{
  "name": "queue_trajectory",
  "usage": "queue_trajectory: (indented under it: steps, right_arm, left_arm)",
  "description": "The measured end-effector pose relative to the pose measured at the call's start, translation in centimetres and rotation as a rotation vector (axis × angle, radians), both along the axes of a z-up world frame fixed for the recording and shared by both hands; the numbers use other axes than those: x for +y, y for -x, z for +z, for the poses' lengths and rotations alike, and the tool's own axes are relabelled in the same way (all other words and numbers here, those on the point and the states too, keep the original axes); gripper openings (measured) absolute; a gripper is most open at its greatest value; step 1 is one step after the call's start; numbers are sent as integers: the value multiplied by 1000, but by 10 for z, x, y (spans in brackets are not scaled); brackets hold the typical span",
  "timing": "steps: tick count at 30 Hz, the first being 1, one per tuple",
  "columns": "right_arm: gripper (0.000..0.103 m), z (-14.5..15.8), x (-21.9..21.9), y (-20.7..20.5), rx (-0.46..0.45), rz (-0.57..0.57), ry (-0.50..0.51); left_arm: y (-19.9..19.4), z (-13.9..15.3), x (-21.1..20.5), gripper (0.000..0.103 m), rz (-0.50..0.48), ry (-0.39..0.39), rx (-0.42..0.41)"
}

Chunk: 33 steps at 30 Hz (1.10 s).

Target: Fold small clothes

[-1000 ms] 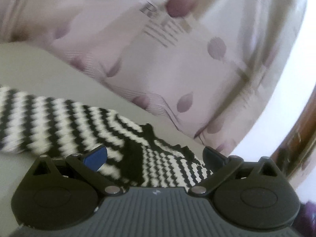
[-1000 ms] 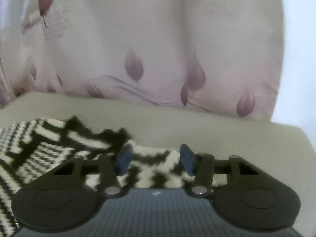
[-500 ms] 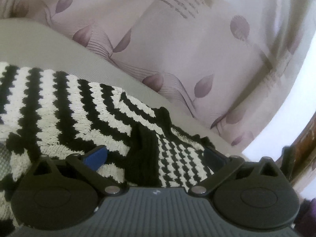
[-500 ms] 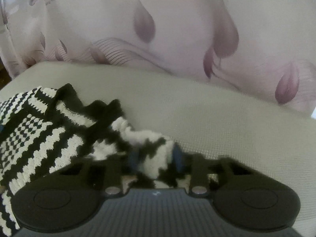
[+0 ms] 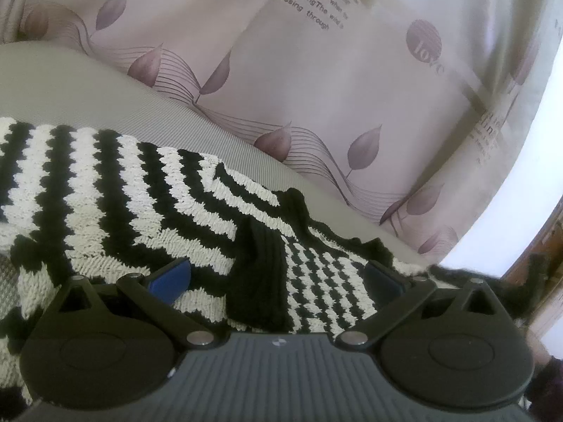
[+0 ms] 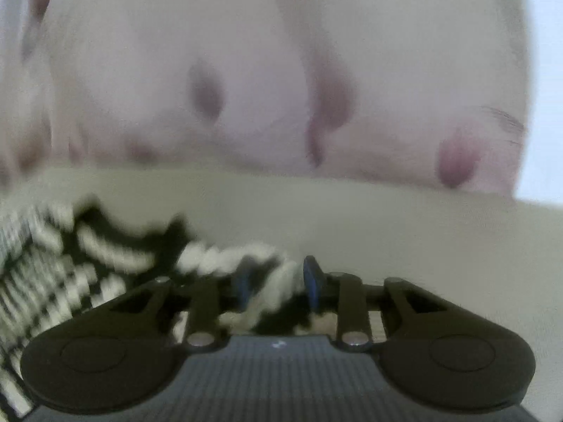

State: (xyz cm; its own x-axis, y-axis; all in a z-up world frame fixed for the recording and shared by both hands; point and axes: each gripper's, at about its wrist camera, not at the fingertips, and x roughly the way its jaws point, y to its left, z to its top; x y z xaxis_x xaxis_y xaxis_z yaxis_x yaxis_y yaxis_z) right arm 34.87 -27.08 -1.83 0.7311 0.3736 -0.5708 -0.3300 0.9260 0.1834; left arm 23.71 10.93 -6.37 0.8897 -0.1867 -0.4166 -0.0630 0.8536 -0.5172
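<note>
A black-and-white striped knitted garment (image 5: 147, 204) lies spread on a grey-beige fabric surface (image 5: 70, 84). The left gripper (image 5: 278, 277) hovers over it, jaws wide apart. The right gripper (image 6: 278, 281) pinches a bunched garment edge (image 6: 271, 281); that thick, loose knit could slip out.

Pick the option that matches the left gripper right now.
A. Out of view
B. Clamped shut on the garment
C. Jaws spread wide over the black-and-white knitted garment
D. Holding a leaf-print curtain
C: the left gripper has its blue-padded fingers far apart, with the black-and-white striped knitted garment lying flat between them, ungripped.
</note>
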Motion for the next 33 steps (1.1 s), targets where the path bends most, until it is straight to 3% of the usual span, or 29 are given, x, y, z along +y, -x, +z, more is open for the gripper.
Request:
queue_trajectory:
  steps: [3,7,11,12,13,15,17,22,25,28,31,33]
  right_arm:
    - [30,15,-24,11,-28,-42,-26]
    - [30,18,-19,26,-24,59,24]
    - [30,-11,12,21,19,145,250]
    - [39,-15,11,20,-27,119,286]
    - [41,-15,6,13,-10,41,310]
    - [40,-3,-21,9,32,-46,107]
    - [40,11,-43,26,-20,-70,-13]
    - [41,22,-74,76,40,-95,-81]
    - [41,17,-58,106,28,-49,-23]
    - [40,15,-24,147,-127,31,127]
    - [37,-13,9,166,-108,107,404]
    - [37,-12,2,173,-131,78,403]
  left_arm:
    - [0,0,0,103,-1,-4,2]
    - [0,0,1,103,-4,-5,3]
    - [0,0,1,103,-4,-4,3]
    - [0,0,0,103,-4,-6,3]
    - [0,0,1,103,-5,-7,3]
    - [0,0,1,103,-4,-5,2]
    - [0,0,0,103,-5,-8,3]
    - [0,-1,1,103,-6,-10,4]
    - [1,-2,2,103,-7,-11,3]
    - [1,-1,2,103,-8,-11,3]
    - [1,-1,2,103,-7,-13,3]
    - [1,-1,2,103,-7,-12,3]
